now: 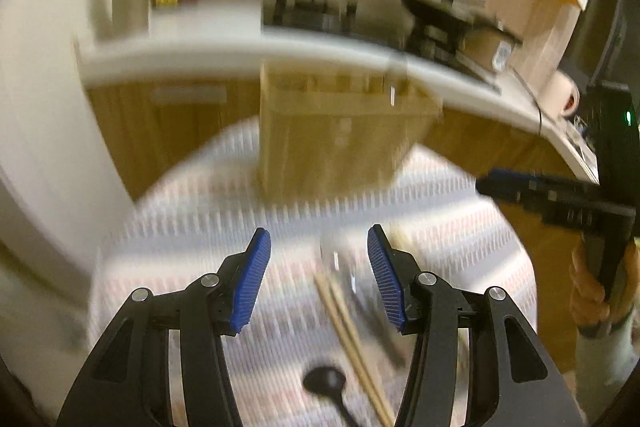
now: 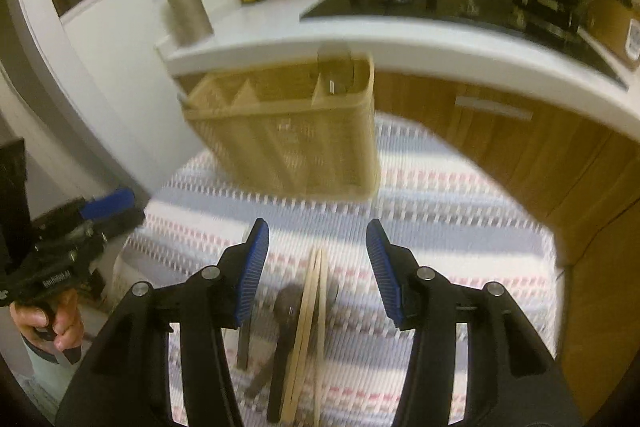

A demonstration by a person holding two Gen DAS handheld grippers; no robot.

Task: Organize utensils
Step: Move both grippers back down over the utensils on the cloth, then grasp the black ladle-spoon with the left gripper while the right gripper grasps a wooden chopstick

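The striped cloth [image 2: 460,187] covered the table. At twelve o'clock stood the beige caddy [image 2: 288,139], ready to receive utensils. At six o'clock lay the chopsticks [image 2: 310,327] and a black spoon [image 2: 286,311]. The right gripper [image 2: 318,227] and the left gripper [image 1: 320,233] were apart and empty, probably for picking.

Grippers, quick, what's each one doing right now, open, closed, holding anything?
Left gripper: open, nothing between the jaws.
Right gripper: open, holding nothing; chopsticks lie on the cloth below it.
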